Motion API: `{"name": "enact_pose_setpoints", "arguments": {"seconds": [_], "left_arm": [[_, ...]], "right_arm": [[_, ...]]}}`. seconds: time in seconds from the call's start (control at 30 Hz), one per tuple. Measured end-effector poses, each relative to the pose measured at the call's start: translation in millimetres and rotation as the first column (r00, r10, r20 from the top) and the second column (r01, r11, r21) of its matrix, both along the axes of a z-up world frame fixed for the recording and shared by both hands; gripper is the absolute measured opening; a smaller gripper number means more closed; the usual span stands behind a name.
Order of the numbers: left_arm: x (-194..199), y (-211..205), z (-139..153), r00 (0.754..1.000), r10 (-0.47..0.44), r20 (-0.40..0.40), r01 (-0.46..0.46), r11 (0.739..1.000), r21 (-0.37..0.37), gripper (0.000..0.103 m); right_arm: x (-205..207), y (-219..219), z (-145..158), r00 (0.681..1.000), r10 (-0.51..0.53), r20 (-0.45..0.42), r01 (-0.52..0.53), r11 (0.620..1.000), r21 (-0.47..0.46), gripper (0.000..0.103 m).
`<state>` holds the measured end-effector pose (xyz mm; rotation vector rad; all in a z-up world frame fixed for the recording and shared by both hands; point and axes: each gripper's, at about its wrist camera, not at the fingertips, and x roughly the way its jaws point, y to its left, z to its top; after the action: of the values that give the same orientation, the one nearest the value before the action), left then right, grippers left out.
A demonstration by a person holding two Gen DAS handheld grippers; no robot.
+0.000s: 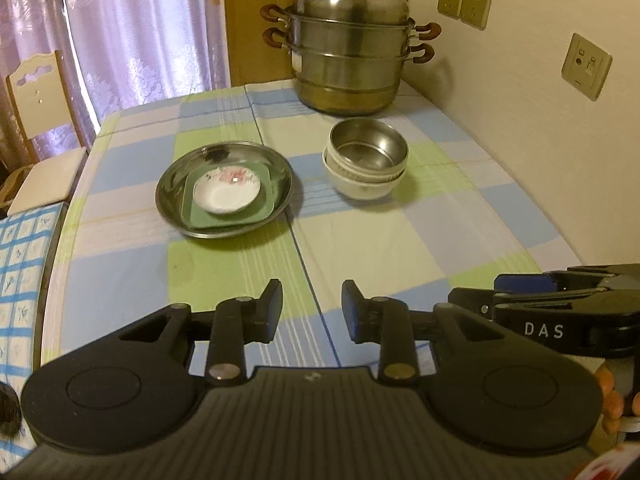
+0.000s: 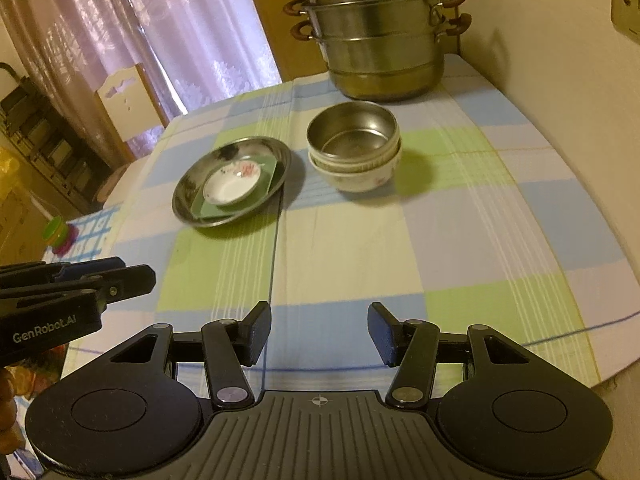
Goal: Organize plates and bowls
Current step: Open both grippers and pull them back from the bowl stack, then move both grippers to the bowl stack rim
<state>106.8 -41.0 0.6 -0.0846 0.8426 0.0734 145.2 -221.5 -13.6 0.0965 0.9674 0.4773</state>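
Note:
A steel plate point(image 1: 172, 184) on the checked tablecloth holds a green square plate point(image 1: 266, 200) with a small white flowered dish point(image 1: 226, 196) on top. To its right a steel bowl point(image 1: 368, 144) sits nested in stacked white bowls point(image 1: 362, 188). The same stacks show in the right wrist view: steel plate point(image 2: 192, 188), green plate point(image 2: 272, 172), dish point(image 2: 230, 188), steel bowl point(image 2: 354, 132), white bowls point(image 2: 360, 180). My left gripper point(image 1: 312, 310) is open and empty, well short of the plates. My right gripper point(image 2: 319, 334) is open and empty, also near the table's front.
A large steel steamer pot point(image 1: 348, 52) stands at the table's back right by the wall, and shows in the right wrist view too point(image 2: 380, 32). A chair point(image 1: 40, 120) stands at the left. Curtains hang behind. The table point(image 1: 380, 248) has bare cloth in front of the dishes.

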Motion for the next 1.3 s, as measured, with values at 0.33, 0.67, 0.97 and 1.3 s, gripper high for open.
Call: {"name": "enact_pose_setpoints", "arguments": {"seconds": [0.33, 0.67, 0.97, 1.3], "left_arm": [[-17, 3, -10, 1.0, 0.004, -0.029, -0.004, 1.0, -0.017, 0.03], [-7, 20, -14, 0.999, -0.014, -0.046, 0.013, 1.0, -0.027, 0.03], [15, 41, -19, 0.997, -0.043, -0.061, 0.041, 0.998, -0.038, 0.03], [48, 63, -28, 0.995, -0.078, -0.069, 0.076, 0.997, -0.035, 0.03]], "right_arm": [[-16, 4, -3, 1.0, 0.016, -0.004, -0.016, 1.0, -0.001, 0.054], [-8, 21, -8, 1.0, 0.0, -0.028, 0.0, 1.0, 0.001, 0.054], [6, 38, -11, 0.998, -0.041, -0.052, 0.041, 0.999, -0.007, 0.054], [33, 55, -19, 0.992, -0.096, -0.077, 0.095, 0.995, -0.02, 0.054]]}}
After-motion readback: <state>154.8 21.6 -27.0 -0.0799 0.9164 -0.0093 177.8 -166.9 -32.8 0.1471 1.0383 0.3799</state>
